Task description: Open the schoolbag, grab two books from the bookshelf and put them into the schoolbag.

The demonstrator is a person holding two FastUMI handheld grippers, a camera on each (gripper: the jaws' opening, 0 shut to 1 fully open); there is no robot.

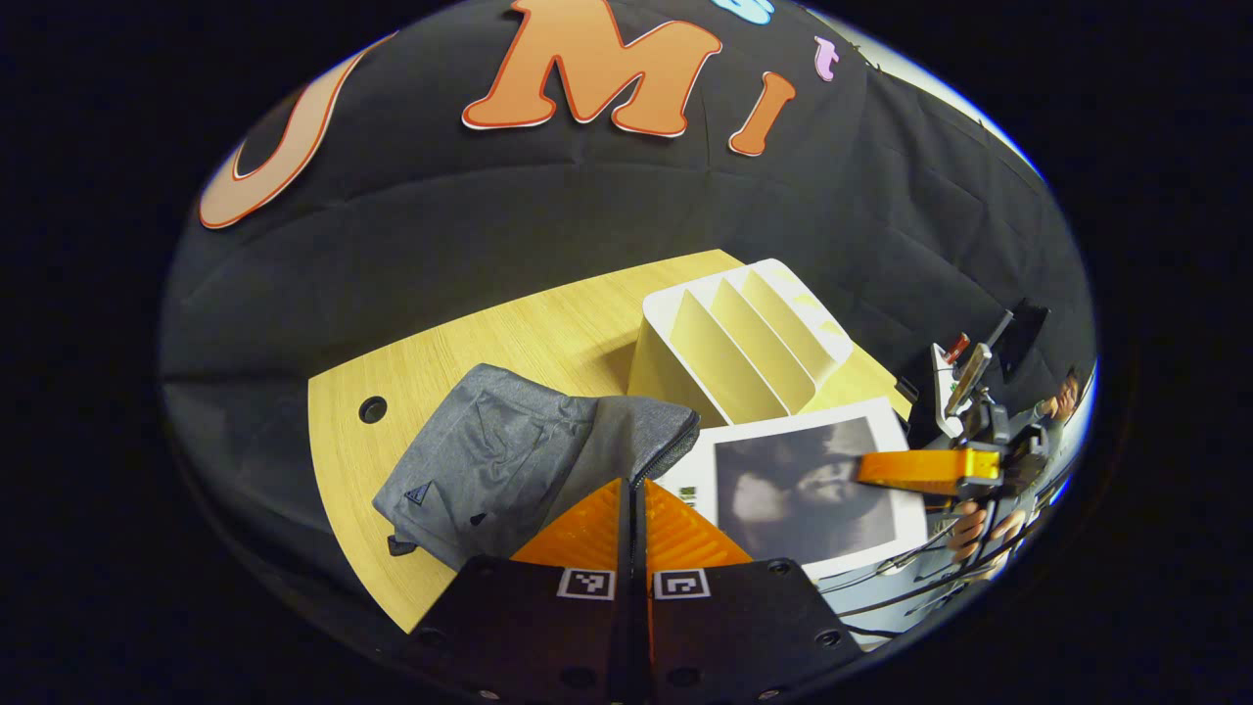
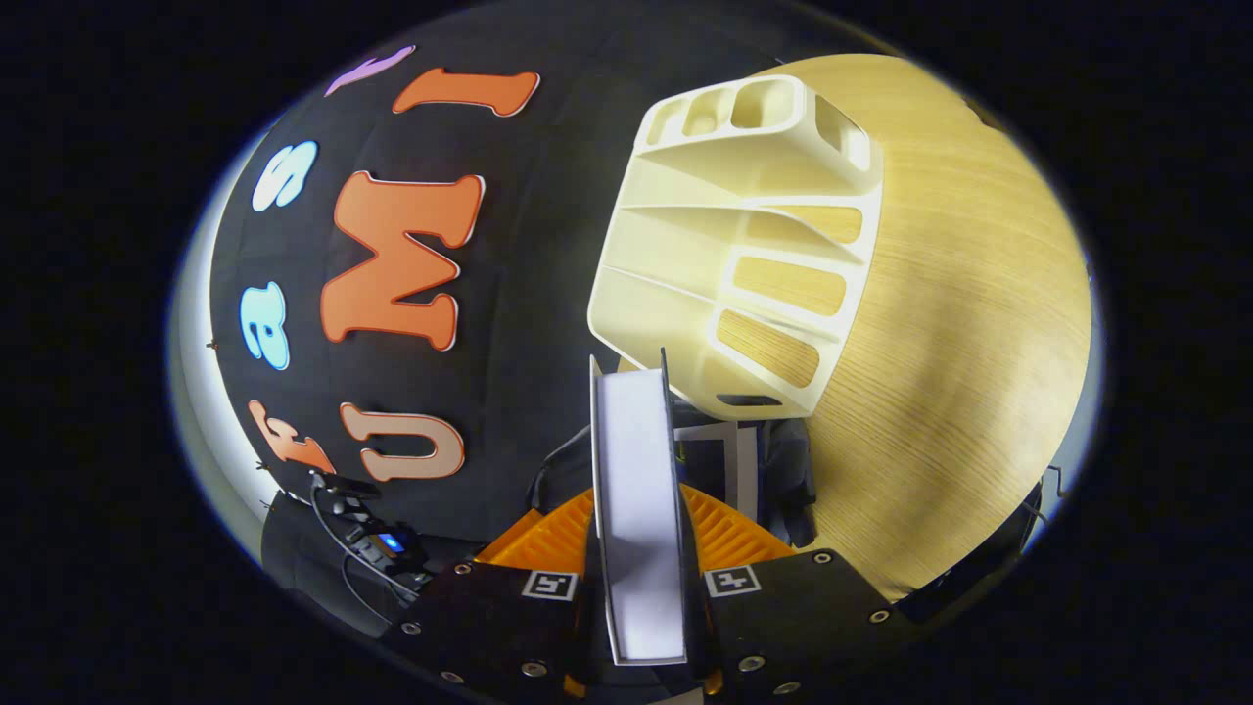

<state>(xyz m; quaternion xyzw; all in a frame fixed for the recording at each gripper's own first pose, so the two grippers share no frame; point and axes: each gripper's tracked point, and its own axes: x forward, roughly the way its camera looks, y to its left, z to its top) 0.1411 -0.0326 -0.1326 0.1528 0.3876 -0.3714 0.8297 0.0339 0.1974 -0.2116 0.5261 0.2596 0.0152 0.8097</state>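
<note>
One grey schoolbag (image 1: pixel 509 460) lay on the wooden tabletop (image 1: pixel 470 343) at the lower centre of the left gripper view, with one white bookshelf (image 1: pixel 744 343) of several slanted slots just right of it, and one book (image 1: pixel 808 490) with a dark cover picture held out flat at the lower right, next to the bag's zipper edge. The left hand-held gripper (image 1: pixel 634 490) sat at the bottom centre with its fingers pressed almost together, tips at the bag's zipper edge; whether they pinched the fabric could not be told. In the right gripper view, the right hand-held gripper (image 2: pixel 638 509) was clamped on that one book (image 2: pixel 636 490), seen edge-on at the lower centre with its white pages facing the camera, below the bookshelf (image 2: pixel 724 245). In the left gripper view that right hand-held gripper (image 1: pixel 930 470) showed at the far right, gripping the book's edge, with a hand (image 1: pixel 979 529) behind it.
</note>
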